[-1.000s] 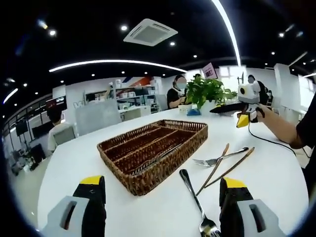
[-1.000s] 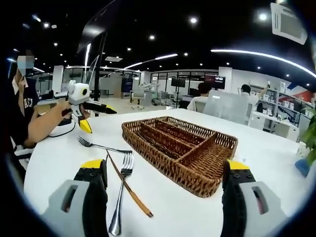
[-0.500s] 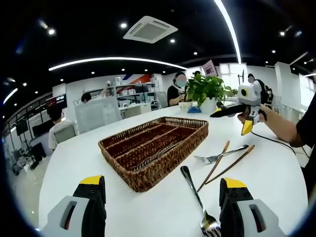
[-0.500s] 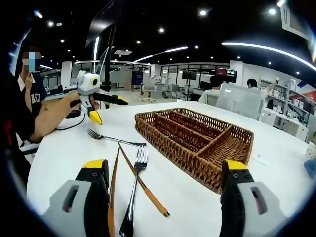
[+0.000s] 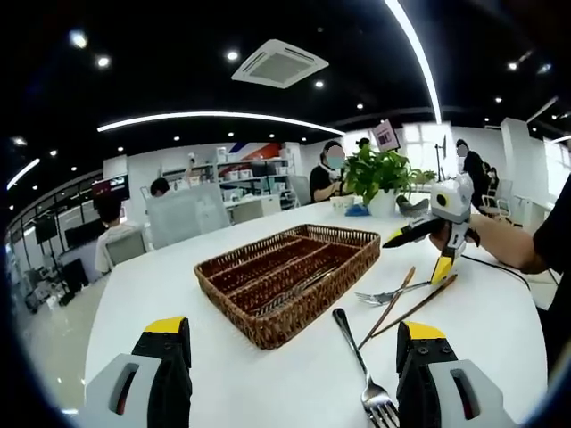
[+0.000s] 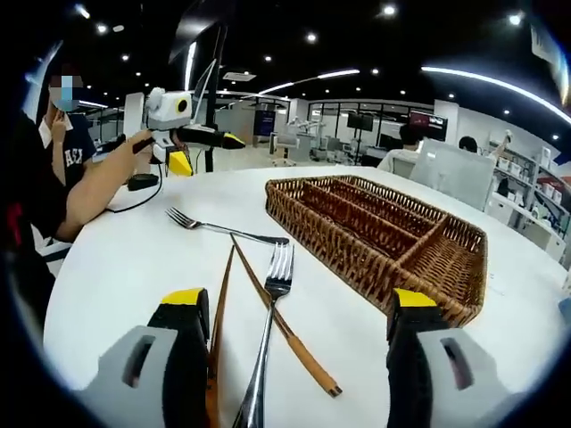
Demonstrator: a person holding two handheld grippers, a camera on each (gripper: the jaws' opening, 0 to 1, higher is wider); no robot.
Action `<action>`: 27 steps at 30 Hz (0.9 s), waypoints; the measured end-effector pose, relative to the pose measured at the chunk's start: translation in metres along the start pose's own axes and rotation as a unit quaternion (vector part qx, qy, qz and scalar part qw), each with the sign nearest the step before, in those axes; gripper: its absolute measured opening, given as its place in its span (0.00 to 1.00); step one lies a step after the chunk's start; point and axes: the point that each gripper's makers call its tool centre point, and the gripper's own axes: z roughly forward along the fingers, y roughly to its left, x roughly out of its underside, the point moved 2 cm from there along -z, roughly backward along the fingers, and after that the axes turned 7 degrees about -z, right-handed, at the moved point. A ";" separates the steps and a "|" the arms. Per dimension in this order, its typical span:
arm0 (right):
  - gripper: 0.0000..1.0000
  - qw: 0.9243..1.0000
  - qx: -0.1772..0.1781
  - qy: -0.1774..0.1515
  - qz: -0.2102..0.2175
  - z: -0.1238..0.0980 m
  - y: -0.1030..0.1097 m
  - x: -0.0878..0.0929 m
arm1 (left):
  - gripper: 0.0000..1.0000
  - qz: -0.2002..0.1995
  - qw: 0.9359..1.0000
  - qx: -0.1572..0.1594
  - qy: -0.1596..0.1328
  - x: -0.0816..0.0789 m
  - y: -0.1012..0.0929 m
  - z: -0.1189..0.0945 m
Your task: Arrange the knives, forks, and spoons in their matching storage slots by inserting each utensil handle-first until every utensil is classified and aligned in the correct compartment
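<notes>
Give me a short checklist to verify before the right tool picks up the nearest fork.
1. Right tool open and empty: ok.
2. Nearest silver metal fork lies between its jaws: ok.
3. Fork free of the two brown wooden chopsticks: not ok, one passes under it.
4. Brown woven wicker tray within view, compartments open: ok.
5. Which compartment takes forks: cannot tell.
6. Left tool open, away from the fork: ok.
</notes>
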 end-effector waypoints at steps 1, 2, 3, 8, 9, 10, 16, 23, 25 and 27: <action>0.77 1.000 -0.002 0.002 0.001 0.001 0.001 0.001 | 1.00 0.001 1.000 -0.001 0.001 0.000 0.000 0.001; 0.75 1.000 -0.006 0.003 0.004 0.003 0.001 0.002 | 1.00 0.002 1.000 -0.002 0.002 0.000 0.000 0.001; 0.74 1.000 -0.009 0.004 0.009 0.006 0.003 0.003 | 1.00 0.002 1.000 -0.001 0.004 0.001 -0.001 0.001; 0.61 1.000 -0.023 0.015 0.000 0.014 0.012 0.007 | 1.00 -0.001 1.000 -0.008 0.002 0.000 0.003 0.002; 0.59 1.000 -0.026 0.015 -0.002 0.015 0.014 0.006 | 1.00 -0.001 1.000 -0.008 0.002 0.000 0.004 0.002; 0.56 0.999 -0.029 0.015 -0.002 0.015 0.015 0.006 | 1.00 -0.001 1.000 -0.009 0.002 0.001 0.004 0.002; 0.33 0.999 -0.037 0.030 -0.010 0.018 0.019 0.011 | 1.00 -0.001 1.000 -0.011 0.004 0.001 0.005 0.003; 0.12 0.997 -0.049 0.042 -0.036 0.017 0.024 0.017 | 1.00 0.001 1.000 -0.010 0.005 0.002 0.002 0.006; 0.06 0.996 -0.046 0.043 -0.065 0.016 0.024 0.017 | 1.00 0.001 1.000 -0.010 0.005 0.002 0.002 0.006; 0.06 0.996 -0.042 0.048 -0.065 0.017 0.024 0.019 | 1.00 0.000 1.000 -0.011 0.004 0.002 0.002 0.006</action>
